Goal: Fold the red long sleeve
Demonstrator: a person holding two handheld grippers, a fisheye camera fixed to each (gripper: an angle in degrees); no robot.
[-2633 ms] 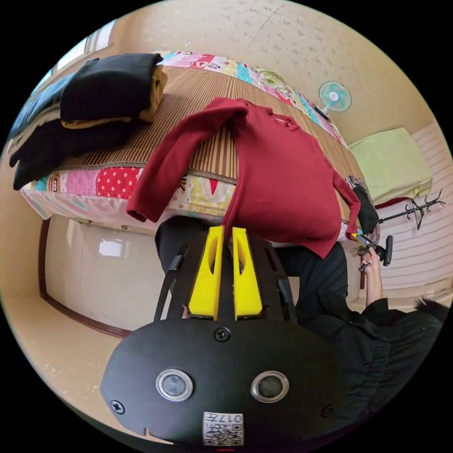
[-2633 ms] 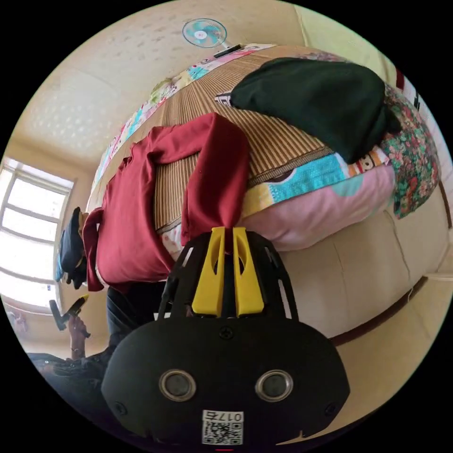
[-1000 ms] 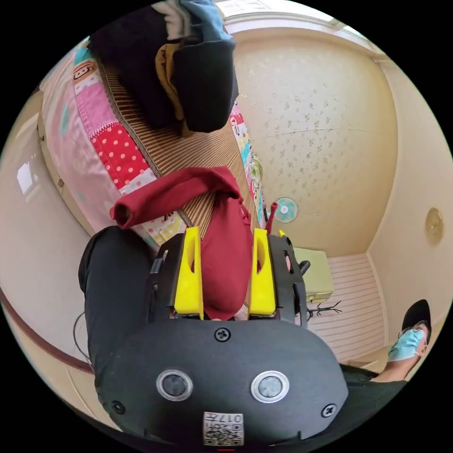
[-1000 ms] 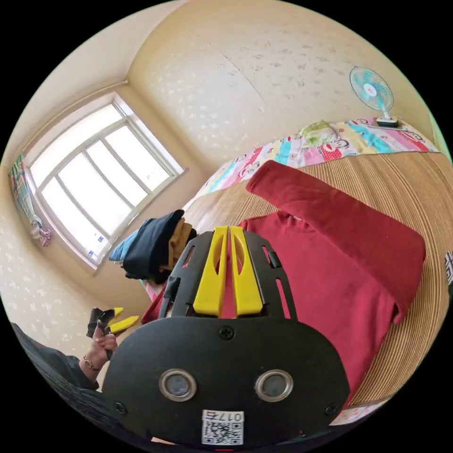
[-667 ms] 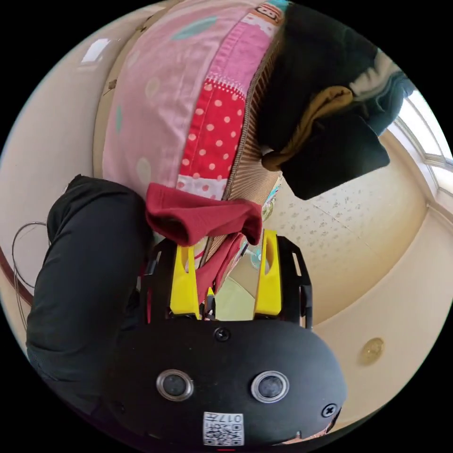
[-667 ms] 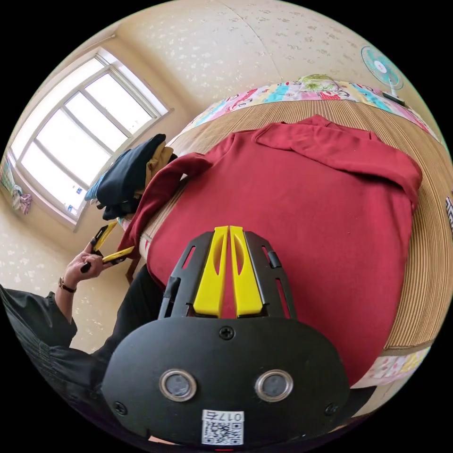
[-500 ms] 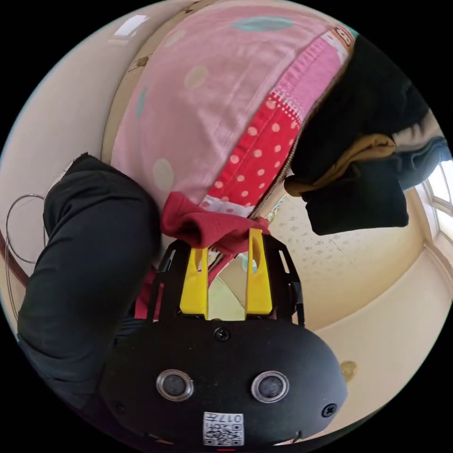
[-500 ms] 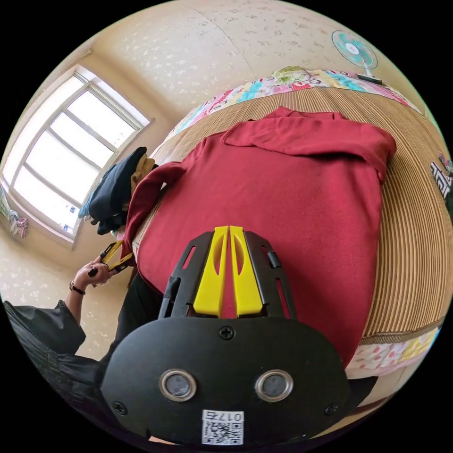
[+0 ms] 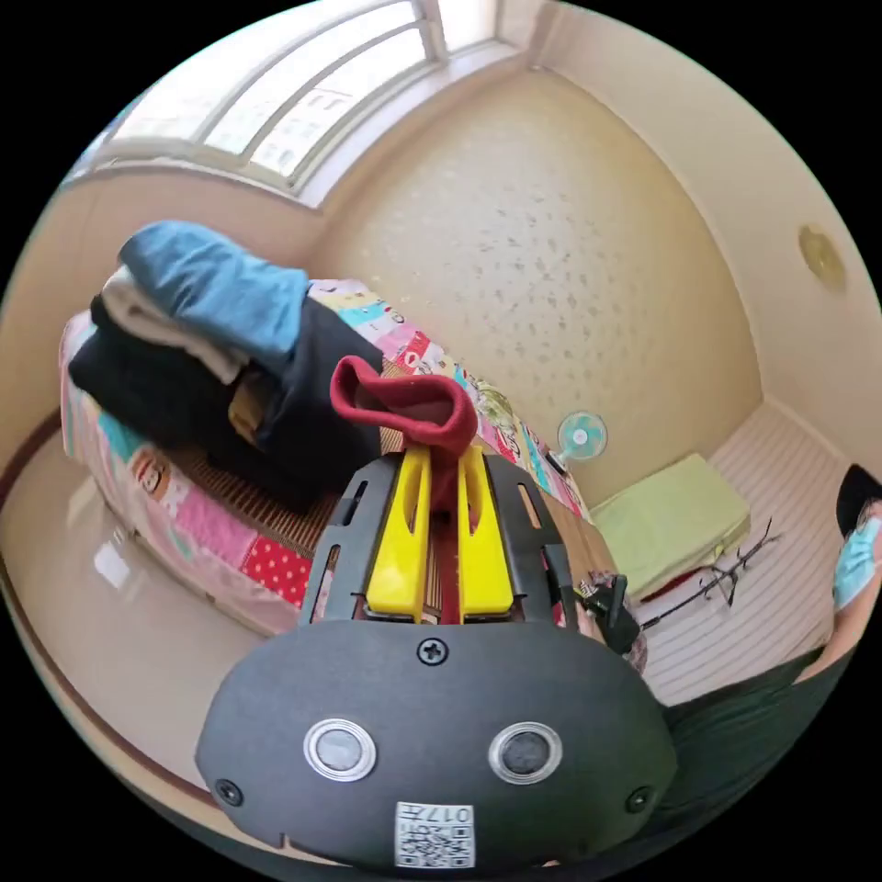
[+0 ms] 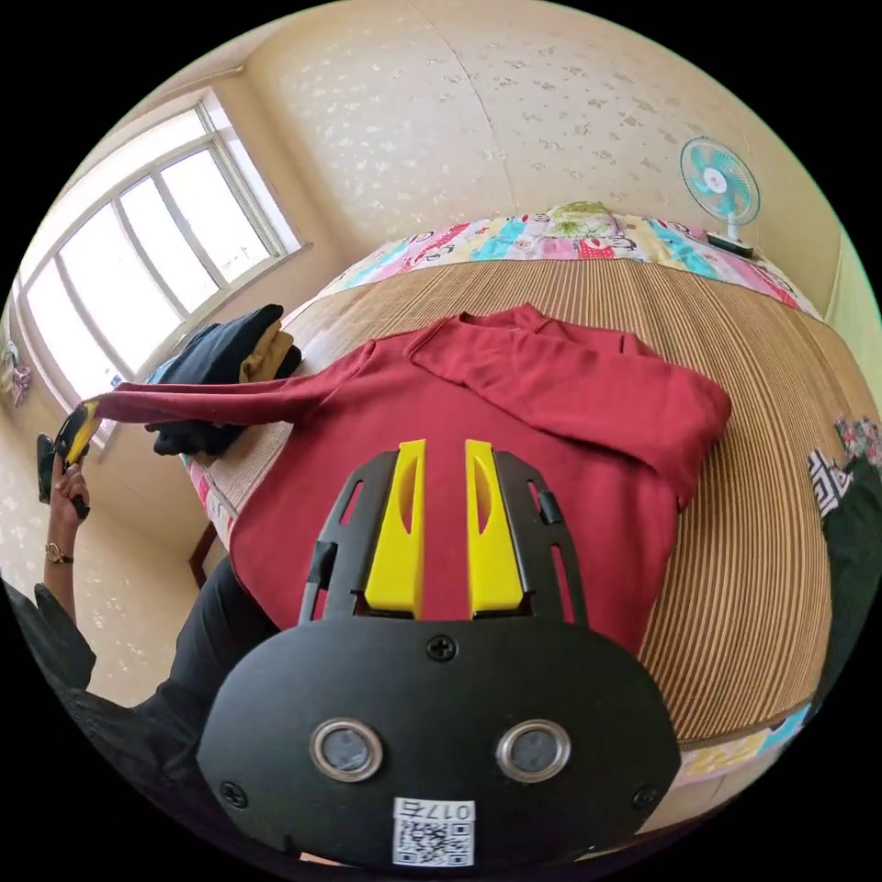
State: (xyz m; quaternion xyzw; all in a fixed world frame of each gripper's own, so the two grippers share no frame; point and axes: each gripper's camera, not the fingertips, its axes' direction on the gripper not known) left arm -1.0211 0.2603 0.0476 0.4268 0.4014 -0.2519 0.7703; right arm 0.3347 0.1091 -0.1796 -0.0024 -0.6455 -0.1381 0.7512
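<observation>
Left gripper view: your left gripper (image 9: pixel 441 459) pinched the cuff (image 9: pixel 404 404) of the red shirt's sleeve, both yellow jaws pressed on the cloth, the cuff curling open above the jaw tips. Behind it a stack of folded clothes (image 9: pixel 211 340) sat on the mat (image 9: pixel 266 505), dark pieces under a blue one. The quilt (image 9: pixel 165 496) hung down the bed's side below the stack. A fan (image 9: pixel 581 434) stood far off by the wall. Your right gripper (image 9: pixel 611 606) showed small beside the housing; its jaws I could not make out there.

Right gripper view: your right gripper (image 10: pixel 444 459) hovered over the shirt (image 10: pixel 514 459) with jaws parted, a strip of red cloth showing in the gap, nothing pinched. The shirt lay flat on the mat (image 10: pixel 763 551), chest up, one sleeve folded across the chest. The other sleeve (image 10: pixel 211 400) stretched taut off the bed's edge to your left gripper (image 10: pixel 78 432), lifted in your hand (image 10: pixel 60 487) near the window (image 10: pixel 138 266). The stack (image 10: pixel 225 367) lay behind that sleeve. The fan (image 10: pixel 721 184) stood at the bed's far edge.
</observation>
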